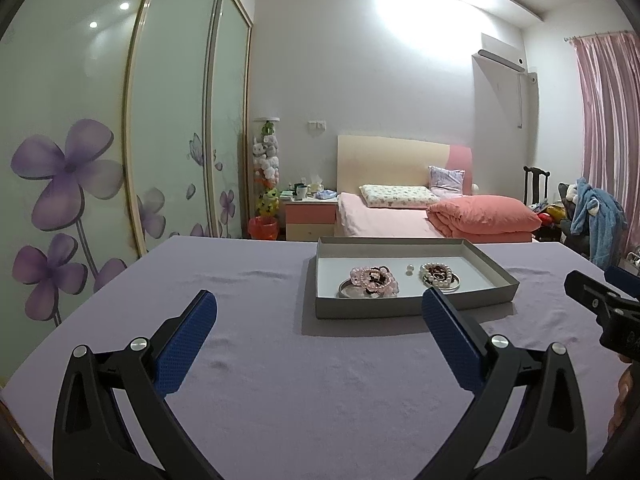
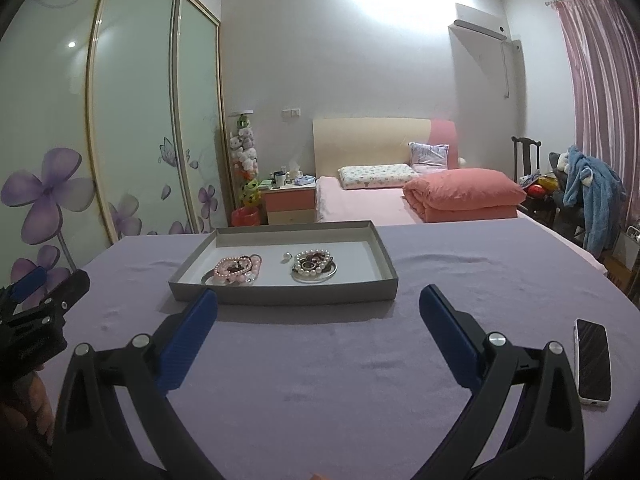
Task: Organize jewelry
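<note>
Left wrist view: left gripper [image 1: 320, 312], fingers wide apart and empty, sits just short of the grey tray [image 1: 404, 307] holding the jewelry [image 1: 374, 279]. Right wrist view: right gripper [image 2: 318, 308], likewise spread and empty, faces the tray [image 2: 280, 294]; jewelry [image 2: 314, 266] lies inside, beyond the fingertips.

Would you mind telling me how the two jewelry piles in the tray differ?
The left pile is mostly pink beads; the right pile is white pearls. The left pile spills over its silver bangle toward the tray's front wall; the right pile sits centred inside its bangle. Both lie in the tray, hold dark pieces in the middle, and flank a small loose pearl.
</note>
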